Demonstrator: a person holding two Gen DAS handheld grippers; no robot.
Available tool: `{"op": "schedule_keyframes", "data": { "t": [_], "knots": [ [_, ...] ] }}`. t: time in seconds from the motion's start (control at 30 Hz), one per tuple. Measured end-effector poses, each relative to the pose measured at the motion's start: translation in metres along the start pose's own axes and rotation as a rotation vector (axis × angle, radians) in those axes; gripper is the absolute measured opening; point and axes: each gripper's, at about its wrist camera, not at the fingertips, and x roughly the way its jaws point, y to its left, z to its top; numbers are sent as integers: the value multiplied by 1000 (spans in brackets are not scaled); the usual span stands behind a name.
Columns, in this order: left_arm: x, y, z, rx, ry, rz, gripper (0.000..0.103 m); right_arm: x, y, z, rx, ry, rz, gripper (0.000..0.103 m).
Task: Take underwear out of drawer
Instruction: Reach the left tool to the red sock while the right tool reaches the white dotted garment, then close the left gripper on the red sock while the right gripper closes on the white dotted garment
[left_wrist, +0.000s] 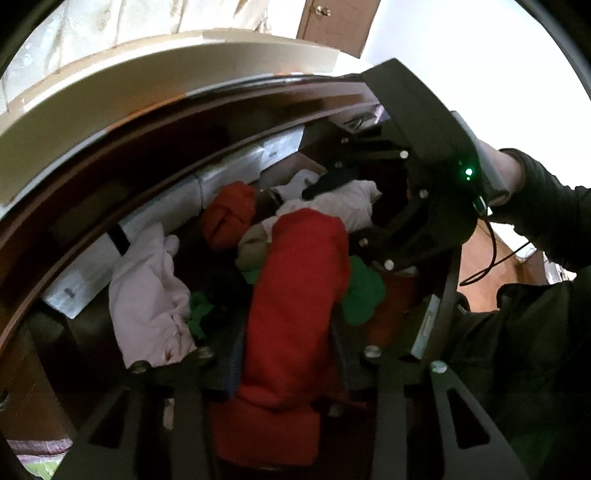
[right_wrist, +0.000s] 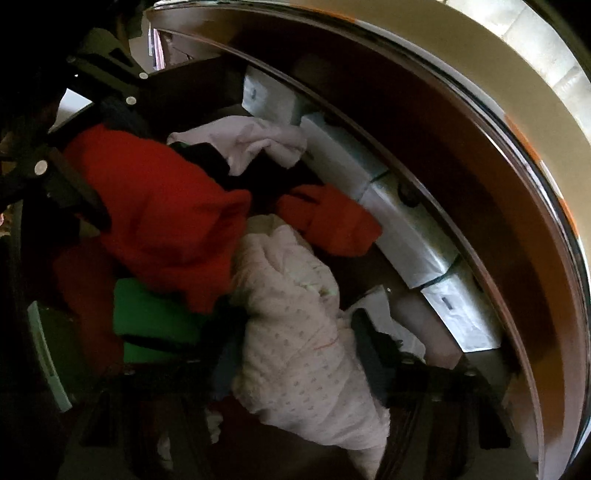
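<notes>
An open brown wooden drawer (left_wrist: 184, 122) is stuffed with crumpled underwear. My left gripper (left_wrist: 286, 347) is shut on a large red garment (left_wrist: 295, 280), which bunches up between its two fingers. From the right wrist view, that left gripper (right_wrist: 99, 155) sits at the upper left with the red garment (right_wrist: 162, 206) draped from it. My right gripper (right_wrist: 295, 332) is shut on a pale pink dotted garment (right_wrist: 295, 317) that fills the gap between its fingers. The left wrist view shows the right gripper (left_wrist: 354, 206) reaching down into the drawer's far end.
Silver-white boxes (right_wrist: 406, 229) line the drawer's long wall. Loose in the drawer lie an orange-red piece (right_wrist: 332, 218), a green piece (right_wrist: 155, 317) and a white piece (right_wrist: 258, 140). A person's hand and dark sleeve (left_wrist: 535, 206) hold the right gripper. A wooden door (left_wrist: 336, 22) stands behind.
</notes>
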Motion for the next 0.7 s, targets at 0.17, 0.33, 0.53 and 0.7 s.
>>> {"op": "schedule_keyframes", "data": {
  "t": [0.17, 0.33, 0.53, 0.7],
  "knots": [
    [-21, -6, -9, -45, -84, 12, 37, -20, -4, -3, 54, -54, -34, 41],
    [-30, -8, -14, -89, -126, 41, 37, -35, -6, -9, 107, -95, -42, 40],
    [-41, 1, -17, -172, -183, 14, 37, -35, -6, -20, 157, -118, -65, 40],
    [-34, 4, -17, -190, -166, 121, 38, -38, -8, -21, 178, -146, -70, 40]
  ]
}}
